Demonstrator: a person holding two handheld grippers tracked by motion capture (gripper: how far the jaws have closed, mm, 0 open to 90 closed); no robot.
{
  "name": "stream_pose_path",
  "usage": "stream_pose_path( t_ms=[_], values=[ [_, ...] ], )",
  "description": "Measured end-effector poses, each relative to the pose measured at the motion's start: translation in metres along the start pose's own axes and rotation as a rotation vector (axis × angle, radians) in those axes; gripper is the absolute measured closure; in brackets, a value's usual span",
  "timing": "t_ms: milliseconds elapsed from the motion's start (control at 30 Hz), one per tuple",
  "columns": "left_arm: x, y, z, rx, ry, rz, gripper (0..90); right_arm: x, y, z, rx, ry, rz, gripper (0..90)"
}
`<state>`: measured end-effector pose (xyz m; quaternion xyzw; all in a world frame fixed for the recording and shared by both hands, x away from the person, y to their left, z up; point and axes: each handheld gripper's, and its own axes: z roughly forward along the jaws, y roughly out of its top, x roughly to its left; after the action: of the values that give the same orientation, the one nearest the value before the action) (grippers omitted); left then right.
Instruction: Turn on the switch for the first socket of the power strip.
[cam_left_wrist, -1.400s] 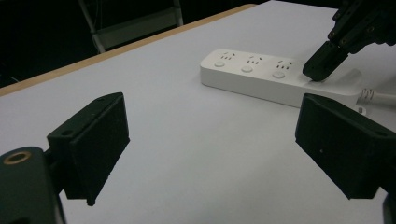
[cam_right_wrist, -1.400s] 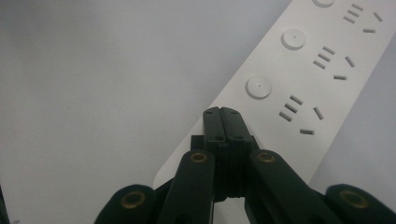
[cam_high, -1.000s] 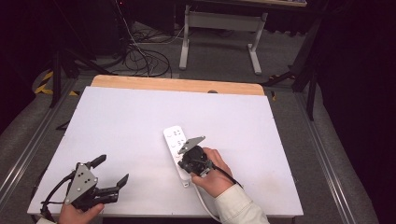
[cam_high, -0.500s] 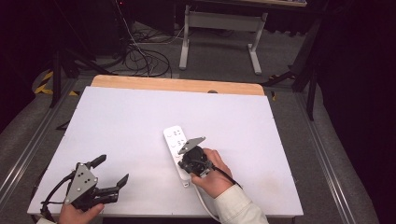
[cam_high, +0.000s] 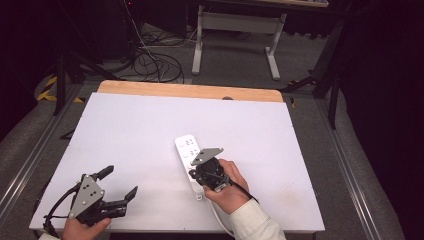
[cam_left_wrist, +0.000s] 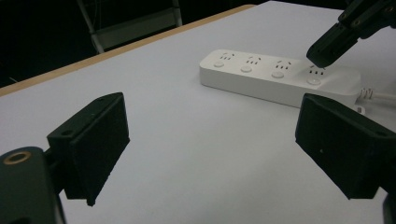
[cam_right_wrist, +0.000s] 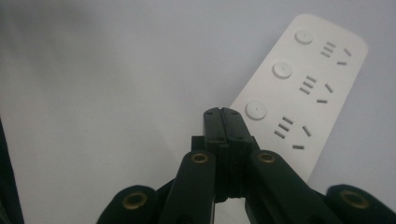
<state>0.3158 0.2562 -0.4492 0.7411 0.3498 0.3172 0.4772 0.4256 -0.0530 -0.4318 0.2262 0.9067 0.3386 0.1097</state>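
Right tool (cam_right_wrist: 222, 112) of mine is closed, its two black jaws pressed flat together with nothing between them, and its tip sits over the near end of the white power strip (cam_right_wrist: 303, 88), right by the last round button. From the left gripper view that same tip (cam_left_wrist: 322, 58) comes down onto the strip (cam_left_wrist: 261, 77) at the socket nearest the cord; whether it actually touches the button there I cannot tell. In the high view my right hand (cam_high: 227, 187) holds this tool (cam_high: 202, 172) above the strip (cam_high: 187, 150), which lies flat near the middle of the white counter (cam_high: 125, 130), running away from me, its cord end toward my side. My left tool (cam_high: 117, 182) is open, jaws spread wide and holding nothing, and it hangs just above the near left corner of the counter, well apart from the strip, with my left hand (cam_high: 82, 227) at the edge.
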Motion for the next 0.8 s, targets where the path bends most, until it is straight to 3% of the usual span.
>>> stream_pose_path(
  t_ms=[67,100,300,500,700,800],
  values=[
    [0.0,0.0,0.0,-0.004,0.001,-0.004,10.3,0.001,0.002,-0.007,-0.032,0.0,-0.003,90.0],
    [-0.001,0.0,0.0,-0.004,0.0,-0.007,10.3,0.003,0.004,-0.015,-0.083,-0.001,0.002,90.0],
    [0.0,0.0,0.0,-0.001,-0.002,-0.007,10.3,0.002,0.006,-0.033,-0.182,0.02,-0.009,90.0],
    [0.0,0.0,0.0,0.0,-0.002,-0.007,10.3,-0.002,0.005,-0.037,-0.216,0.056,0.004,89.5],
    [0.0,0.0,0.0,0.001,0.001,-0.001,10.3,-0.001,0.006,-0.04,-0.266,0.075,-0.009,81.4],
    [0.0,0.0,0.0,0.002,0.002,-0.002,10.3,-0.001,0.006,-0.042,-0.305,0.1,-0.001,69.2]
  ],
)
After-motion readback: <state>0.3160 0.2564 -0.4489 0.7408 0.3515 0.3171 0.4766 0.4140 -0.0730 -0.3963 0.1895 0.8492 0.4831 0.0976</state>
